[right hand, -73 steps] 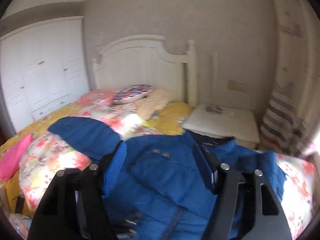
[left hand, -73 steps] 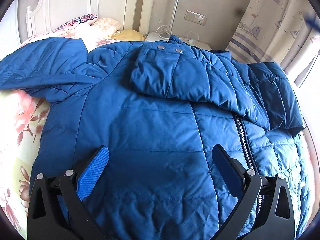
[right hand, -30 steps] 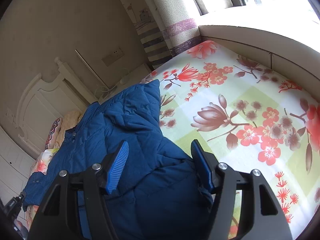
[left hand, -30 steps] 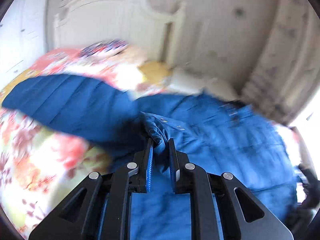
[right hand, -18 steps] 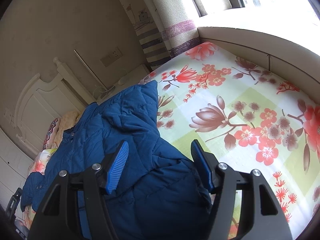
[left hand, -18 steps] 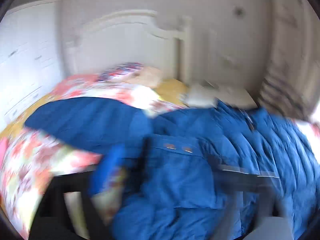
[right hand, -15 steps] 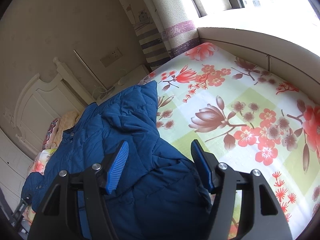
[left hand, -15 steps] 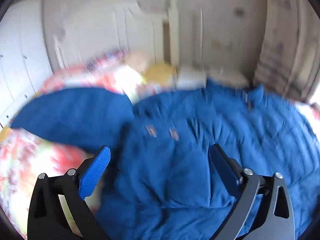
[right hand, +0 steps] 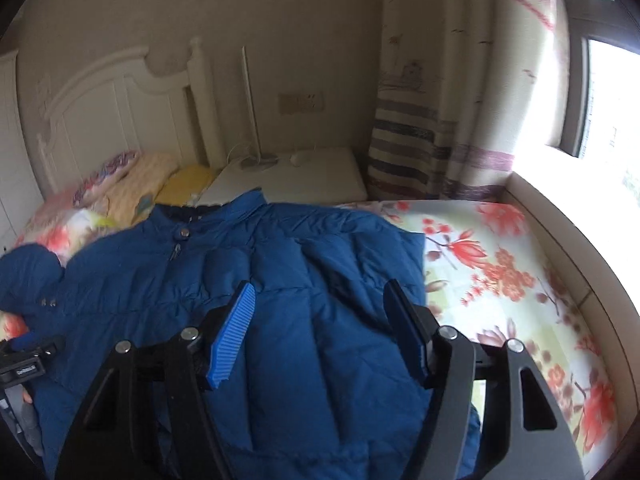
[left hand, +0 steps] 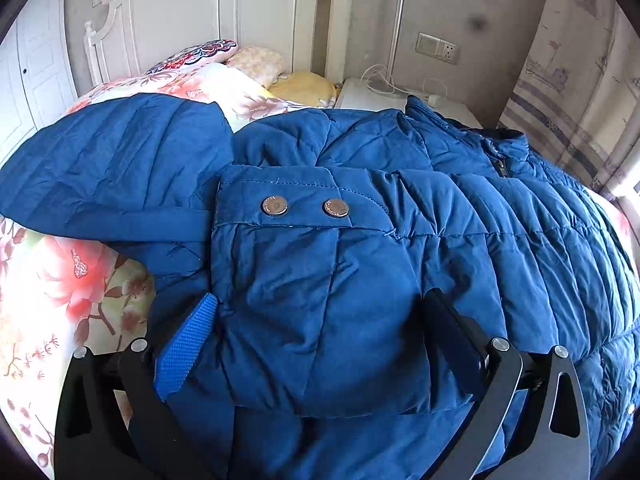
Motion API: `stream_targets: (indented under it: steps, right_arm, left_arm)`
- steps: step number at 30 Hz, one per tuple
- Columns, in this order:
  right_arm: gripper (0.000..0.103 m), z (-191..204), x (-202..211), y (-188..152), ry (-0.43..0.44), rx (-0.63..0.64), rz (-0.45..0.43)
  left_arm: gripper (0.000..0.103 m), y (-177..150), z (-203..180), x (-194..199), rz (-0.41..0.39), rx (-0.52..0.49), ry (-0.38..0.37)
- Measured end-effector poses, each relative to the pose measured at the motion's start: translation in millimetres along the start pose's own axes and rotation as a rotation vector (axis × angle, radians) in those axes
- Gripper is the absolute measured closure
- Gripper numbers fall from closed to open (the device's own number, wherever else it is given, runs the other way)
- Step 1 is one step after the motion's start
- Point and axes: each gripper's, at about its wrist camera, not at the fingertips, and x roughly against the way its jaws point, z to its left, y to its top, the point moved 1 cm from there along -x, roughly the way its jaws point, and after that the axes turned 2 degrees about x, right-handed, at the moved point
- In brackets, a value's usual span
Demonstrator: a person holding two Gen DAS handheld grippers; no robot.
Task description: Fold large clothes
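Because the left gripper (left hand: 316,340) has just opened and the right gripper (right hand: 324,336) is open too, the puffy sleeve (left hand: 320,280) at 12 o'clock may unfold.

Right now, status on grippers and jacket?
Left gripper just opened, cuff released. Right gripper open, empty. Jacket flat on bed, sleeve folded across front. Nothing in the way.

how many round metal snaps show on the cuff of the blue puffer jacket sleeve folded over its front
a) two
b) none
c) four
a: the left wrist view shows two round metal snaps side by side on the cuff band of the sleeve folded across the blue puffer jacket.
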Motion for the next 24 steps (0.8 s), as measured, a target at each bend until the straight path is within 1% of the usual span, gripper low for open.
stream_targets:
  steps: [2, 4, 5, 7, 8, 9, 10, 11, 12, 13, 14, 15, 17, 19, 20, 21, 22, 23, 24]
  right_arm:
    - [0.037, 12.0, -35.1, 1.5, 0.019, 0.027, 0.114]
    - [0.035, 12.8, -71.5, -9.0, 0.016, 0.024, 0.249]
    - [0.035, 11.2, -74.2, -11.1, 0.011, 0.007, 0.249]
    - [0.034, 13.3, -58.3, -10.1, -0.038, -0.025, 0.229]
    - [0.034, 17.3, -45.1, -10.6, -0.007, -0.050, 0.201]
    - [0.031, 25.0, -30.9, -12.4, 0.044, -0.053, 0.161]
    - [0.026, 36.2, -16.6, -17.0, 0.080, -0.027, 0.125]
    - [0.024, 46.7, -8.6, -22.9, 0.094, 0.014, 0.110]
    - [0.024, 59.9, -5.9, -32.1, 0.114, 0.072, 0.120]
    - [0.023, 70.4, -9.6, -41.3, 0.132, 0.124, 0.152]
    - [0.022, 80.6, -18.8, -53.9, 0.128, 0.190, 0.200]
    - [0.022, 84.0, -25.0, -58.7, 0.111, 0.214, 0.208]
    - [0.022, 76.6, -26.7, -53.9, 0.121, 0.173, 0.211]
    - [0.022, 66.0, -26.9, -54.1, 0.140, 0.127, 0.199]
    - [0.022, 63.5, -25.9, -53.8, 0.148, 0.118, 0.192]
    - [0.022, 61.5, -24.3, -53.5, 0.146, 0.114, 0.182]
    - [0.022, 64.3, -22.9, -52.9, 0.141, 0.114, 0.174]
    - [0.022, 63.0, -22.2, -52.9, 0.136, 0.114, 0.167]
    - [0.022, 62.2, -21.8, -53.5, 0.132, 0.109, 0.151]
  left_arm:
    - [0.005, 1.3, 1.6, -0.1, -0.002, 0.005, -0.006]
    - [0.005, 1.9, 2.8, -0.2, -0.006, 0.009, -0.015]
    - [0.005, 2.0, 3.7, 0.4, -0.008, 0.012, -0.022]
    - [0.005, 1.7, 7.4, 2.9, -0.018, 0.029, -0.046]
    - [0.005, 1.4, 11.8, 6.2, -0.034, 0.050, -0.071]
    - [0.005, 1.4, 15.3, 9.2, -0.050, 0.069, -0.092]
    - [0.005, 1.1, 19.9, 13.2, -0.071, 0.094, -0.117]
    - [0.005, 0.7, 27.0, 19.1, -0.100, 0.126, -0.148]
    - [0.005, 0.6, 32.9, 23.4, -0.119, 0.152, -0.166]
    - [0.005, 0.9, 39.2, 28.0, -0.138, 0.182, -0.180]
    - [0.005, 2.1, 51.4, 36.0, -0.164, 0.234, -0.202]
    - [0.005, 3.2, 61.0, 42.3, -0.181, 0.273, -0.213]
    - [0.005, 5.7, 94.5, 60.4, -0.235, 0.395, -0.231]
    - [0.005, 5.4, 151.6, 78.2, -0.290, 0.591, -0.234]
    - [0.005, 4.3, 173.7, 81.7, -0.304, 0.659, -0.234]
    - [0.005, 4.1, 205.5, 85.2, -0.319, 0.744, -0.219]
    - [0.005, 4.9, 236.2, 86.9, -0.329, 0.811, -0.184]
    - [0.005, 5.7, 257.4, 87.4, -0.331, 0.855, -0.154]
    - [0.006, 6.0, 286.5, 87.6, -0.336, 0.918, -0.107]
